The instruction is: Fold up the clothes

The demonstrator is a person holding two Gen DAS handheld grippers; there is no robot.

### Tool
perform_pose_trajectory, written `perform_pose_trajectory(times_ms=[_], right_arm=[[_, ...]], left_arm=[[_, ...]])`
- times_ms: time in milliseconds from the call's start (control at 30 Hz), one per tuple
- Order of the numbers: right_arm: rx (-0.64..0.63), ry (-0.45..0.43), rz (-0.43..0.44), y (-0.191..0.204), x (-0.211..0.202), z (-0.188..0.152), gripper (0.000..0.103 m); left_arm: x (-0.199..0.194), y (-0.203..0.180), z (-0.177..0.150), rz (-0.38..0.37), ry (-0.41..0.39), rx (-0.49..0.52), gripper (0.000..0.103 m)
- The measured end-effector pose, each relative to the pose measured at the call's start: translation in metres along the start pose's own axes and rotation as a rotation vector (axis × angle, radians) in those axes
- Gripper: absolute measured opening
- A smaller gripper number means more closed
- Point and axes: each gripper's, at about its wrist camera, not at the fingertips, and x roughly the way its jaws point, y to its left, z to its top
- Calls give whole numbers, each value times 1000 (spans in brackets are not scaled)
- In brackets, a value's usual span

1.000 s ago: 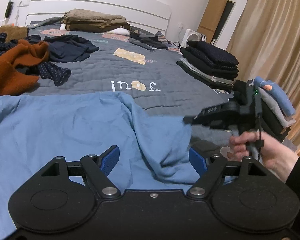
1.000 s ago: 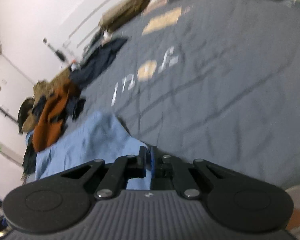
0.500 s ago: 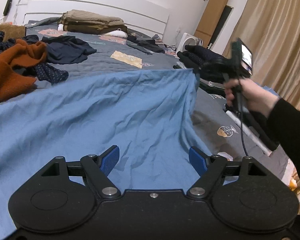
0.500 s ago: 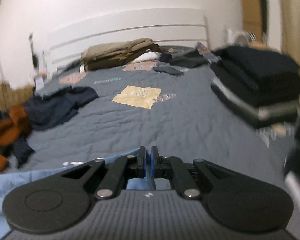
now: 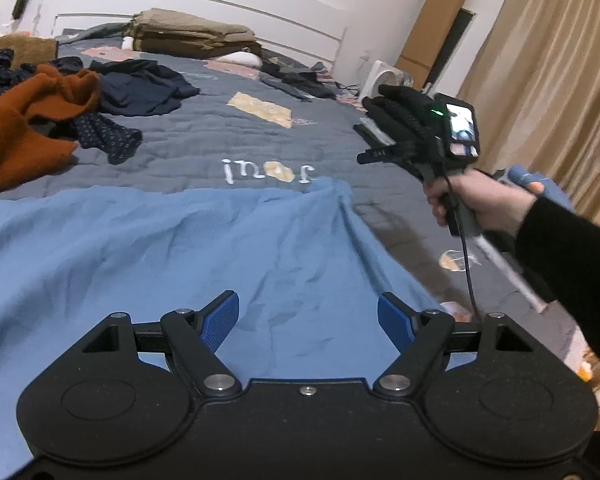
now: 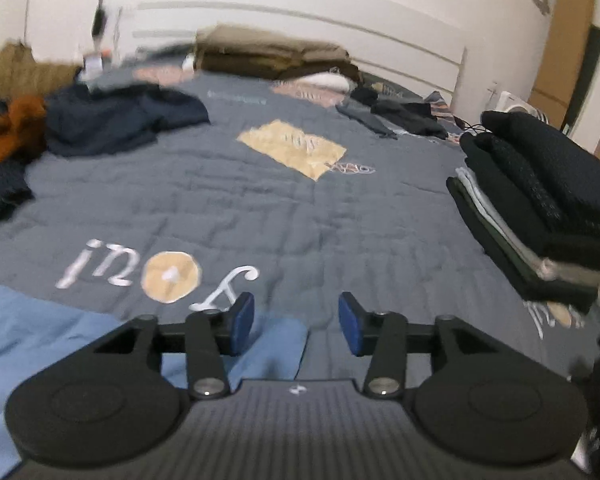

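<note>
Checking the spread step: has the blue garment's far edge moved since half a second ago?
Yes. The blue garment has dropped from stack height to below the quilt lettering.

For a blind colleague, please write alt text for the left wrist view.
A light blue garment lies spread on a grey quilted bed, under the open left gripper. At right, a hand holds the right gripper above the bed; unfolded clothes lie at left.
</note>
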Motion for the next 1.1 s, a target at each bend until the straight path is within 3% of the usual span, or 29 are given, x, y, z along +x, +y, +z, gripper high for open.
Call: perform_pose_trajectory(times_ms=[267, 400, 633, 767, 933, 1100], right_arm=[[193, 53, 135, -25, -99, -82, 49], [254, 105, 150, -37, -141, -136, 50], [362, 239, 132, -68, -177, -219, 50], [325, 292, 110, -62, -188, -248, 50], [159, 300, 72, -24, -194, -256, 50], [128, 288, 153, -4, -200, -257, 50]], left_arm=[[-6, -32, -10, -119, 8, 41, 75], [-10, -47, -14, -187, 12, 52, 75], [-14, -71, -22, -226, 11, 99, 75], [-18, -84, -26, -245, 6, 130, 75], [-19, -97, -30, -260, 1, 154, 75], [-22, -109, -33, -273, -4, 176, 75]])
